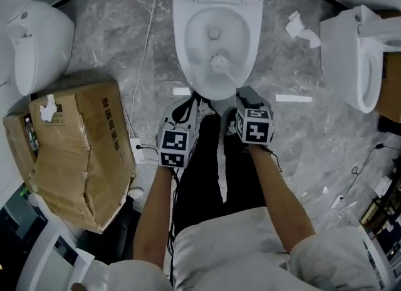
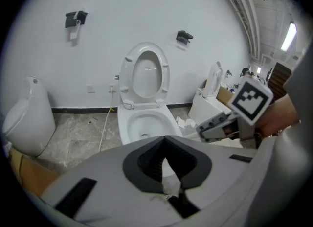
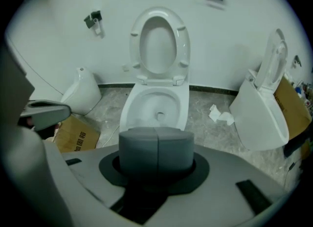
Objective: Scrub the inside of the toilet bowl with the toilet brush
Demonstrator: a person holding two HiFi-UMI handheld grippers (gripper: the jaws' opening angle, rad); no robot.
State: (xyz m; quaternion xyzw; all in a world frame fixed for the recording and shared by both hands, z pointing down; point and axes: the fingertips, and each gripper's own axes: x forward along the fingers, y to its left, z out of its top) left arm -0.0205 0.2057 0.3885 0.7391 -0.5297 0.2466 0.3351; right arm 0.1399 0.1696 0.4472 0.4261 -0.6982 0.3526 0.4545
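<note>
Right gripper [image 1: 245,98] jaws seem clamped on the grey handle [image 3: 155,147], lower centre. Left gripper [image 2: 165,165] is closed and empty. The brush head [image 1: 218,64] sits in the bowl [image 1: 188,39], top centre. Press the bristles to the wall and sweep round under the rim.

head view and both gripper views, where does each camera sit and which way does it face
Head view: on the person's head, steeply down on the toilet bowl and toilet brush; shows forearms, legs, left gripper, right gripper.
Left gripper view: on the left gripper, facing the toilet bowl; shows its jaws and the right gripper.
Right gripper view: on the right gripper, facing the toilet bowl; shows its jaws.
Shared: both gripper views catch the raised seat.
</note>
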